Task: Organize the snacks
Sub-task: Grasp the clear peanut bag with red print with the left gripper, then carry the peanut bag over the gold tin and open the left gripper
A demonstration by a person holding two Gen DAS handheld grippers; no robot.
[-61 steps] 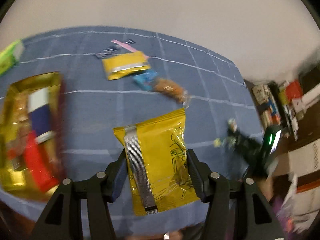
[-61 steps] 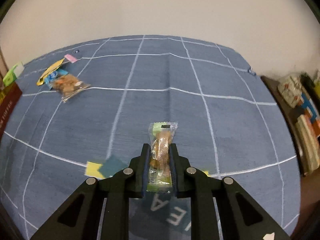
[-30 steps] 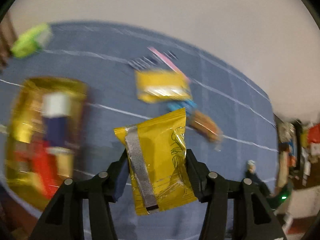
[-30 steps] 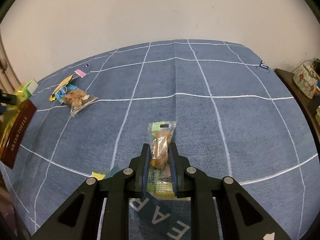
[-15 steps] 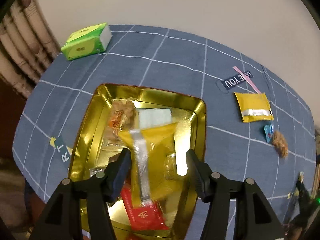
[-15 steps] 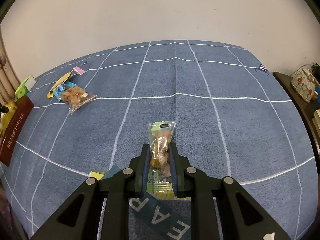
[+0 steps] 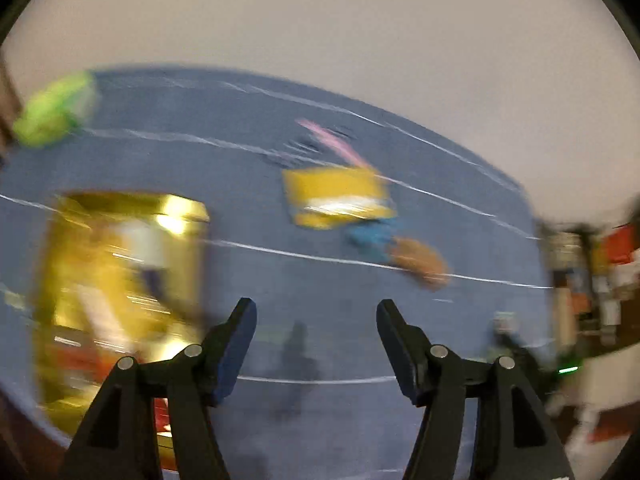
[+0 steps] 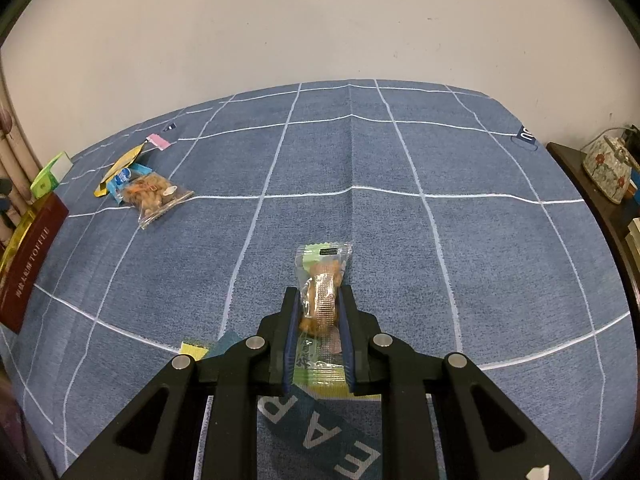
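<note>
My left gripper (image 7: 316,312) hangs over bare blue cloth, its jaws opening with nothing between them. The left wrist view is smeared by motion. The gold tin (image 7: 64,240) with snacks in it lies to the gripper's left. Beyond it lie a yellow packet (image 7: 336,192), a small blue packet (image 7: 370,236) and a clear bag of brown snacks (image 7: 420,262). My right gripper (image 8: 319,304) is shut on a clear-and-green wrapped snack (image 8: 324,280) just above the cloth. In the right wrist view the same yellow packet (image 8: 120,168) and clear bag (image 8: 154,196) lie far left.
A blue checked tablecloth (image 8: 400,220) covers the table. A green tissue box (image 7: 56,112) stands at the far left corner. The tin's dark red side (image 8: 28,264) shows at the left edge. Shelves with a patterned teapot (image 8: 608,168) stand right of the table.
The left gripper let go of the yellow packet over the gold tin, then swung right over bare cloth, jaws wider. The right gripper kept still with its snack.
</note>
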